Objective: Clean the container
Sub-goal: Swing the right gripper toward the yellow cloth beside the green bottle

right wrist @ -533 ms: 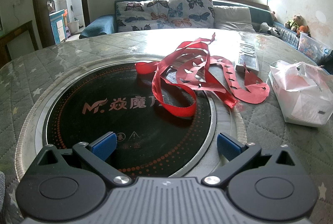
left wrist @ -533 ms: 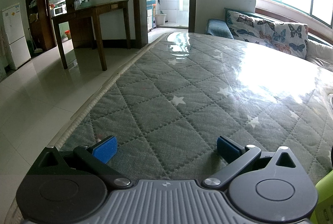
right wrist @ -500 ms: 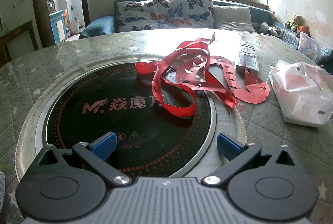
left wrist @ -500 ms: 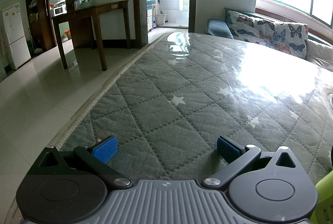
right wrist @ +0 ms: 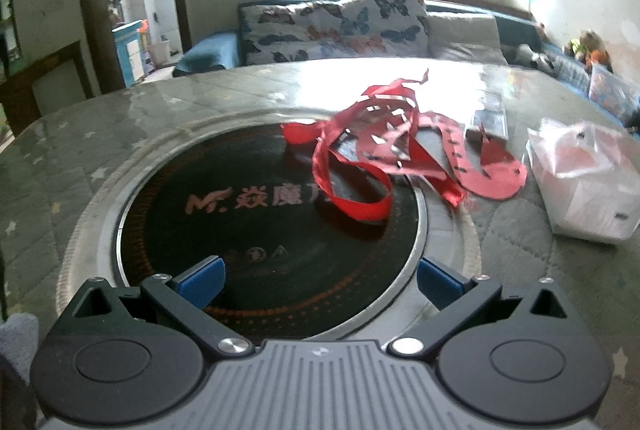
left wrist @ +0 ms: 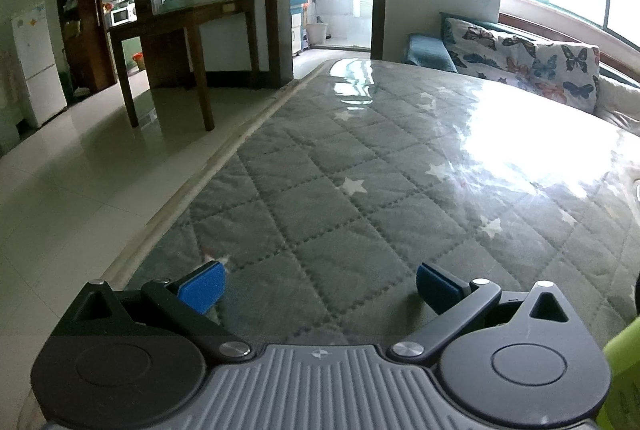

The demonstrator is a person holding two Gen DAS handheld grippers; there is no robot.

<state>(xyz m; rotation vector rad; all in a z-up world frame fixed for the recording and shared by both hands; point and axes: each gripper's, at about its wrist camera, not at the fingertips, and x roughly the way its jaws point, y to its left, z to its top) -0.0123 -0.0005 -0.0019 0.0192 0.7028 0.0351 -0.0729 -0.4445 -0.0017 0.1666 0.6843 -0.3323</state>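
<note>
A: Left tool (left wrist: 318, 288), state?

B: Blue pads (left wrist: 202, 287) spread wide, nothing between them. It sits low over the table (left wrist: 360, 166), which wears a grey-green quilted cover with white stars under a glossy clear sheet. A lime-green object (left wrist: 622, 374) shows at the right frame edge beside the tool; too little is visible to identify it.

A: Right tool (right wrist: 320, 280)?

B: Also spread apart and holding nothing. Its fingertips frame the near edge of a round black cooktop (right wrist: 248, 230) set flush into the table, ringed by a metal band.

A: Any markings?

B: Pale red lettering on the glass: "Mr." followed by Chinese characters, partly covered. Two small round symbols sit below, too blurred to read. A ring of orange dots runs around the disc.

A: What covers the lettering?

B: A tangle of red ribbon (right wrist: 360, 186) and red cut paper (right wrist: 492, 174), lying across the far right part of the cooktop and spilling onto the table.

A: Beyond that?

B: A remote control (right wrist: 490, 120) lies behind the paper. A white plastic bag (right wrist: 588, 182) rests at right, apart from the ribbon; a small dark label on it is illegible. Butterfly-print cushions (right wrist: 336, 26) line the sofa behind.

A: The container to be cleaned?

B: I cannot tell which item it is.
</note>
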